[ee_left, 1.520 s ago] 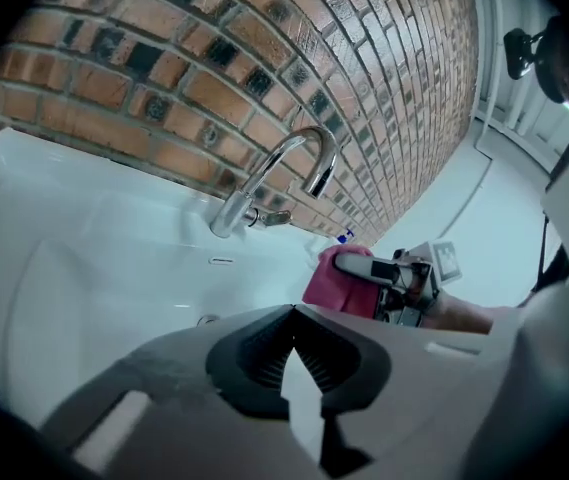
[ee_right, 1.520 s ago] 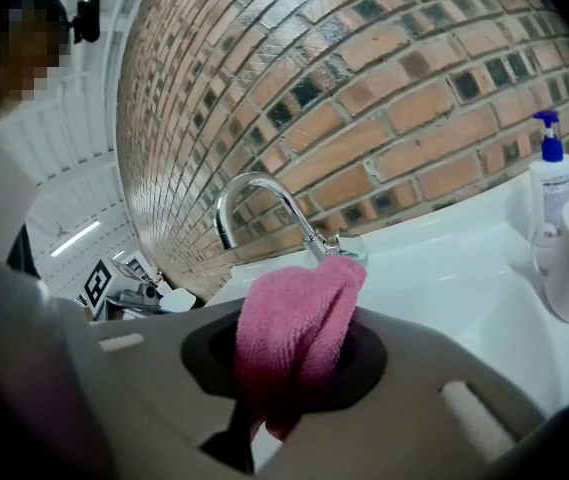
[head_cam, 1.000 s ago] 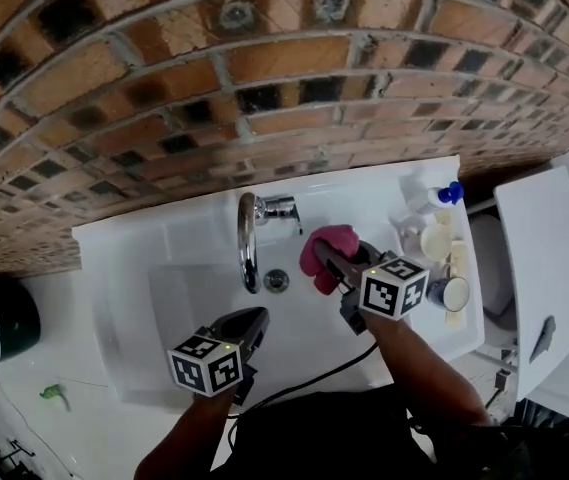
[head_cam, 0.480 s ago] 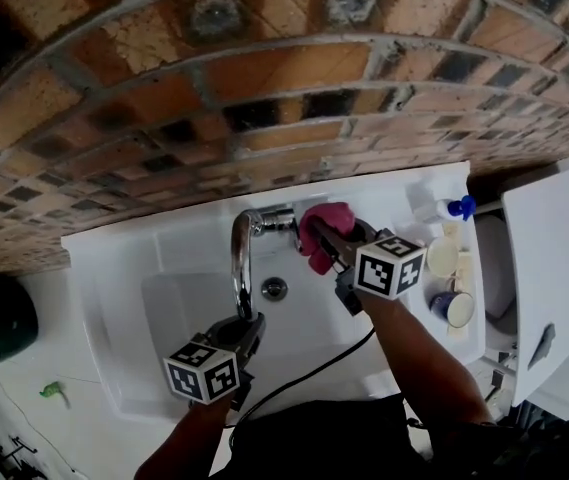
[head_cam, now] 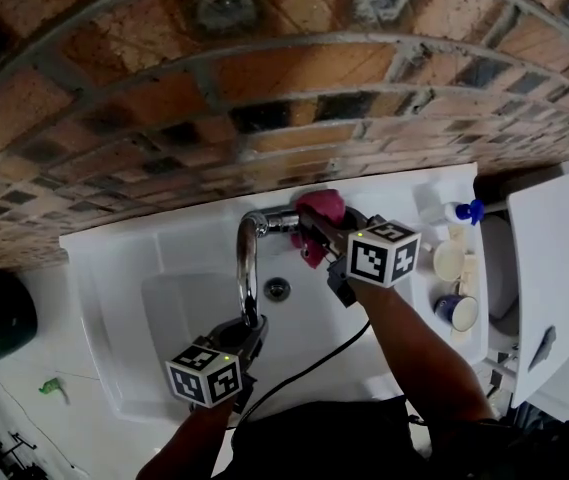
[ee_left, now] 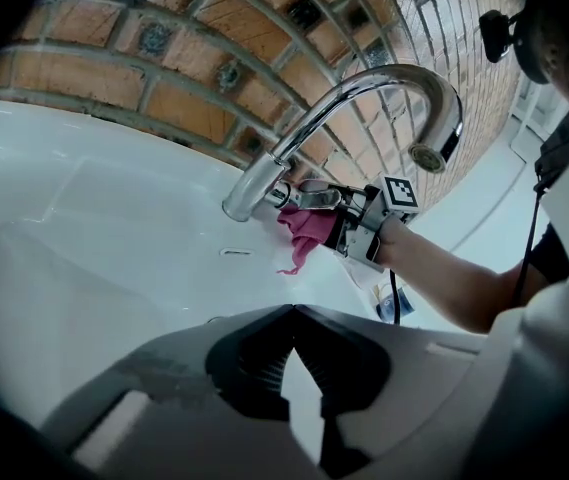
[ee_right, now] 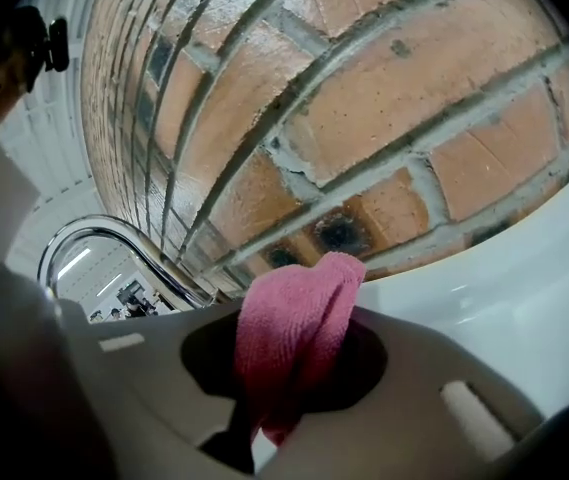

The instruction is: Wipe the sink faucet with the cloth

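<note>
Most of the head view is taken up by a brick wall [head_cam: 264, 68], which rises directly behind a white sink [head_cam: 154, 258]. 1 chrome faucet [head_cam: 248, 268] stands at the back rim and arches forward over the basin, above the drain [head_cam: 277, 288].

The right gripper [head_cam: 314, 233] is at the faucet's base, close to the wall. Its jaws are clamped on a folded pink cloth [head_cam: 319, 208], and the cloth lies against the short chrome handle on the faucet's base.

The left gripper [head_cam: 244, 333] is held low over the front of the basin, beneath the spout's outlet. Its jaws meet at the tips with nothing between them.

On the sink's right ledge stand 3 small items: a blue-capped bottle [head_cam: 459, 211], a pale cup [head_cam: 451, 260] and a blue mug [head_cam: 454, 311].
</note>
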